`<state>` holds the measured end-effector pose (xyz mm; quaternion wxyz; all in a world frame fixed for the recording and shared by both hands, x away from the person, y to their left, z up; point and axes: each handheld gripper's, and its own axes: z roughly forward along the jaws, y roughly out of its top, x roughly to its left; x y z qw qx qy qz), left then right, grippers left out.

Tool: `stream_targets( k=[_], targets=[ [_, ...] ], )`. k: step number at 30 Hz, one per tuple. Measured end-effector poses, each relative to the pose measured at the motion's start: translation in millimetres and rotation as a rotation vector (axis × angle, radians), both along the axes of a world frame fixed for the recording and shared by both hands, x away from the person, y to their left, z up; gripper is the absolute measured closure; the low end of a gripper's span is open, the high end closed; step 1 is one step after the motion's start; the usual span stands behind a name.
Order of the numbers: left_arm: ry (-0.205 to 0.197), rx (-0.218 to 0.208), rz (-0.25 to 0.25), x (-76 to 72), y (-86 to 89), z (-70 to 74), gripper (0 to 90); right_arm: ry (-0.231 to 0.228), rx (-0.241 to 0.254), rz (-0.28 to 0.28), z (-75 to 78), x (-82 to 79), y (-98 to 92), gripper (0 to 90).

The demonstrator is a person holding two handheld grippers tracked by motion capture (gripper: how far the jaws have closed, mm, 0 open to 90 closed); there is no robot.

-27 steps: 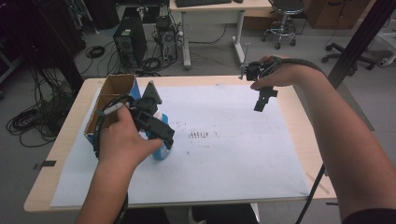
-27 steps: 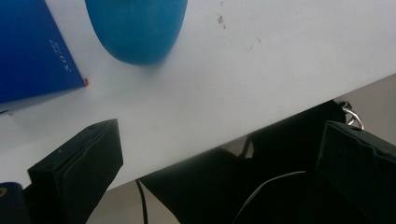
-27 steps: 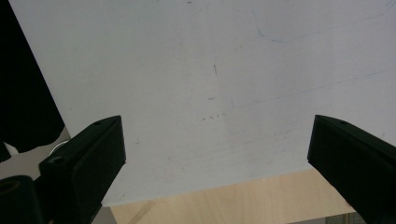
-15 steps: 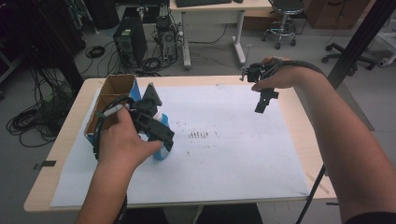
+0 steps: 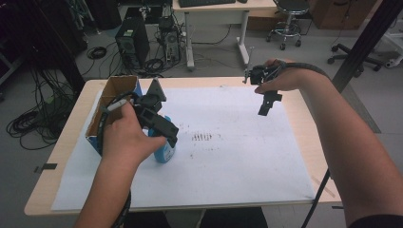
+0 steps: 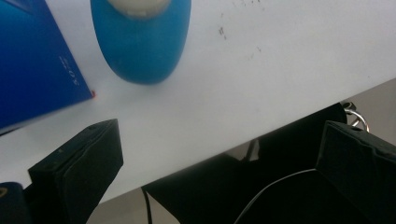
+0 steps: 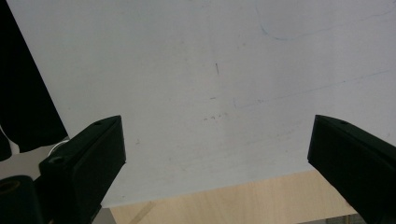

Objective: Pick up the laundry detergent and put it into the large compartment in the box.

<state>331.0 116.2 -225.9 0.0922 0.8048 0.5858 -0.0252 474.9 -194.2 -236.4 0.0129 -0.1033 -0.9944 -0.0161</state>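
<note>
A blue rounded bottle [image 5: 165, 152] with a white top stands on the white paper [image 5: 237, 161], right beside a cardboard box [image 5: 113, 92] with blue sides. My left gripper [image 5: 167, 137] hovers just above the bottle, angled down over it. In the left gripper view its jaws [image 6: 219, 135] stand wide apart with nothing between them; the bottle [image 6: 140, 42] and the blue box wall [image 6: 32, 65] lie ahead of them. My right gripper [image 5: 265, 103] hangs in the air over the paper's far right part. Its jaws [image 7: 217, 126] are wide open over bare paper [image 7: 196, 70].
The wooden table [image 5: 66, 147] carries the paper sheet, which has dark smudge marks [image 5: 202, 137] near its middle. Beyond the far edge stand a computer tower [image 5: 129, 40], a desk and office chairs [image 5: 287, 19]. Cables lie on the floor at the left.
</note>
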Motion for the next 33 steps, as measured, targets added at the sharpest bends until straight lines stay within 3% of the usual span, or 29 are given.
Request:
stream_targets(
  k=[17, 33],
  targets=[
    [0.013, 0.009, -0.001, 24.6, 4.3, 7.4, 0.8, -0.005, 0.001, 0.009, 0.4, -3.1, 3.0, 4.1],
    [0.035, 0.043, 0.01, 50.4, 6.5, -3.5, 0.4, 0.004, 0.007, 0.002, -4.3, -2.6, -1.5, 4.1]
  ],
)
